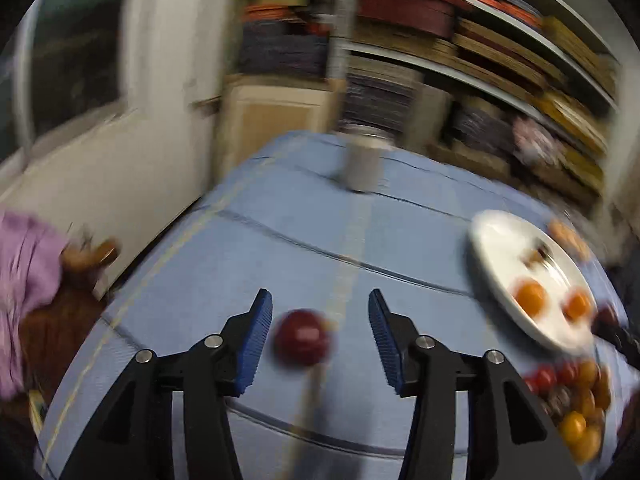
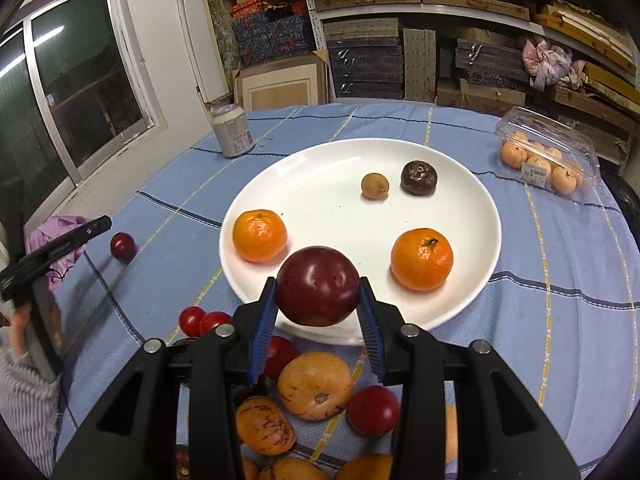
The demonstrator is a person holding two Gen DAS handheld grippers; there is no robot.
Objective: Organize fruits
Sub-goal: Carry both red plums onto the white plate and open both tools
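Note:
My right gripper (image 2: pixel 318 280) is shut on a dark red plum (image 2: pixel 318 286), held just above the near rim of the white plate (image 2: pixel 320 200). The plate holds two tangerines (image 2: pixel 260 236), a small brown fruit (image 2: pixel 375 186) and a dark wrinkled fruit (image 2: pixel 419 178). My left gripper (image 1: pixel 320 296) is open over the blue cloth. A smaller dark red plum (image 1: pixel 304 338) lies on the cloth between its blue pads, touching neither. In the right wrist view that plum (image 2: pixel 123 246) sits left of the plate, beside the left gripper's fingers (image 2: pixel 86 229). The left wrist view is motion-blurred.
A pile of loose fruit (image 2: pixel 316 388) and two cherry tomatoes (image 2: pixel 200 320) lie in front of the plate. A clear clamshell box of small orange fruit (image 2: pixel 548 156) stands at the far right and a white jar (image 2: pixel 232 130) at the back left. A purple cloth (image 2: pixel 60 232) hangs at the table's left edge.

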